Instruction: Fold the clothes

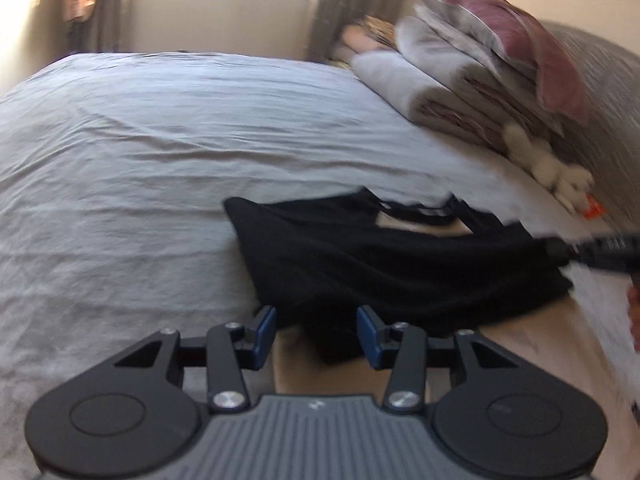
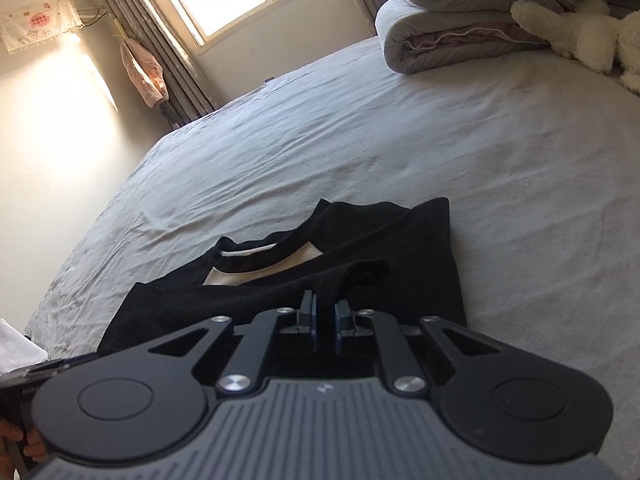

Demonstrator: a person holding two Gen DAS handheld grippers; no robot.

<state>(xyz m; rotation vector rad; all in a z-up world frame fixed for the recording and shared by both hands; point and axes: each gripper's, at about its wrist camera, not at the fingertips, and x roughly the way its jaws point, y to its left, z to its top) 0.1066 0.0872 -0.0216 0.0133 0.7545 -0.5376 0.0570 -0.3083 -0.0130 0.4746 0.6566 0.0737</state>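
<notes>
A black garment (image 1: 380,264) (image 2: 280,292) lies on the grey bed sheet (image 1: 160,160) with its neckline away from me, beige showing inside the neck opening (image 2: 260,268). My left gripper (image 1: 317,320) hovers at the garment's near edge. Its blue pads (image 1: 266,332) stand apart, and a small black fold lies loose between them, not pressed. My right gripper (image 2: 326,316) is shut on a raised fold of the garment's side. In the left wrist view it shows blurred at the garment's right edge (image 1: 560,248).
Folded quilts (image 1: 460,80) (image 2: 460,20) are stacked at the head of the bed, with a white plush toy (image 1: 560,172) (image 2: 580,32) beside them. A window and curtains (image 2: 168,48) stand beyond the far edge. A hand (image 2: 24,444) shows at the lower left.
</notes>
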